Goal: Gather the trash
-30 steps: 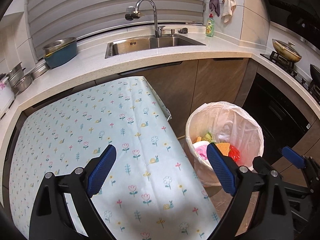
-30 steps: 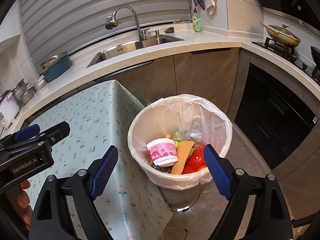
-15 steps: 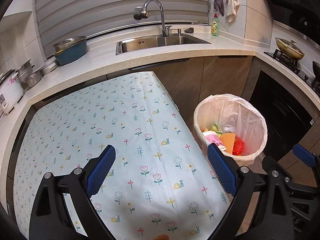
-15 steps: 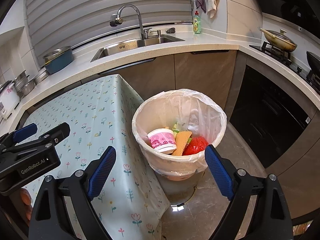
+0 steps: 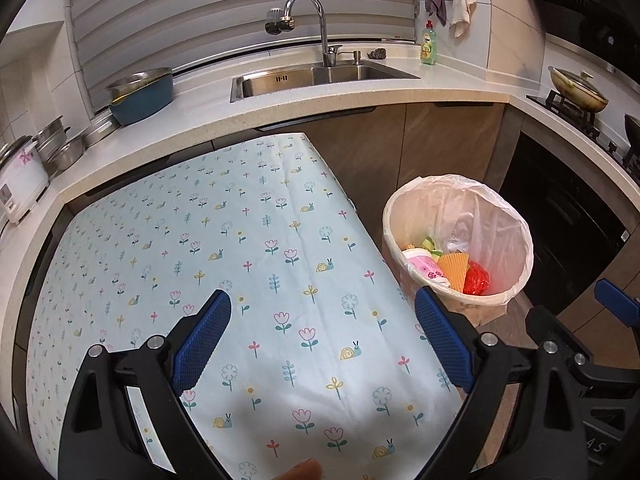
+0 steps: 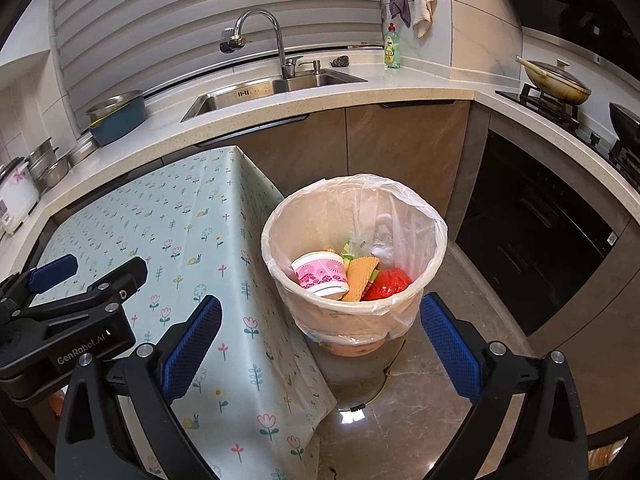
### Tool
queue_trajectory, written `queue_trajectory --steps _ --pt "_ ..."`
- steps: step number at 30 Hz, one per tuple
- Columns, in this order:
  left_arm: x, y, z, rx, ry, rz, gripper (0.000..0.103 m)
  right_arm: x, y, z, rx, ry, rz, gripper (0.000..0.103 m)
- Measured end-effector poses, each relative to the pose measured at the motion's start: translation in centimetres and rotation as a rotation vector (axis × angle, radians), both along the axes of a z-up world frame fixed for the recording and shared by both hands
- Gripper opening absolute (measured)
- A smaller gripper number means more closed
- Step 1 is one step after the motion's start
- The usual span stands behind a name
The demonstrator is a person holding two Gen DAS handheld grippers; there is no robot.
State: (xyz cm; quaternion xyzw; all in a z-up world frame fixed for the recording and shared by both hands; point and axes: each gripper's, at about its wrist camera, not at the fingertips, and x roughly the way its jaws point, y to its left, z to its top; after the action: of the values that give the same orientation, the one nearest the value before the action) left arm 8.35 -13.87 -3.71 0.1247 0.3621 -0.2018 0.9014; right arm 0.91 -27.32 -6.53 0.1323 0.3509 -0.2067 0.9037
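Note:
A bin lined with a white plastic bag (image 6: 434, 232) stands on the floor right of the table; it also shows in the left wrist view (image 5: 520, 232). Inside lie a pink flowered cup (image 6: 320, 274), an orange wafer-like piece (image 6: 360, 276) and a red wrapper (image 6: 388, 284). My left gripper (image 5: 320, 340) is open and empty above the flowered tablecloth (image 5: 240, 240). My right gripper (image 6: 320, 344) is open and empty, held above the floor just in front of the bin. The left gripper's body (image 6: 72, 320) shows at the left of the right wrist view.
A counter with a steel sink (image 5: 320, 76) and tap runs behind the table. A blue pot (image 5: 140, 96) and a rice cooker (image 5: 20, 184) stand at its left, a soap bottle (image 5: 428, 44) at the right. A pan (image 6: 556, 84) sits on the stove. Dark oven fronts line the right.
Both grippers have pulled back and risen, so the table and bin look farther away. The trash in the bin has not moved. Both stay open.

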Motion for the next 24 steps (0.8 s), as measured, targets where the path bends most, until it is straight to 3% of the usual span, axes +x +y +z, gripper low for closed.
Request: queue_trajectory --steps 24 --pt "-0.26 -0.07 -0.97 0.018 0.025 0.008 0.089 -0.86 -0.48 -0.73 -0.019 0.018 -0.018 0.096"
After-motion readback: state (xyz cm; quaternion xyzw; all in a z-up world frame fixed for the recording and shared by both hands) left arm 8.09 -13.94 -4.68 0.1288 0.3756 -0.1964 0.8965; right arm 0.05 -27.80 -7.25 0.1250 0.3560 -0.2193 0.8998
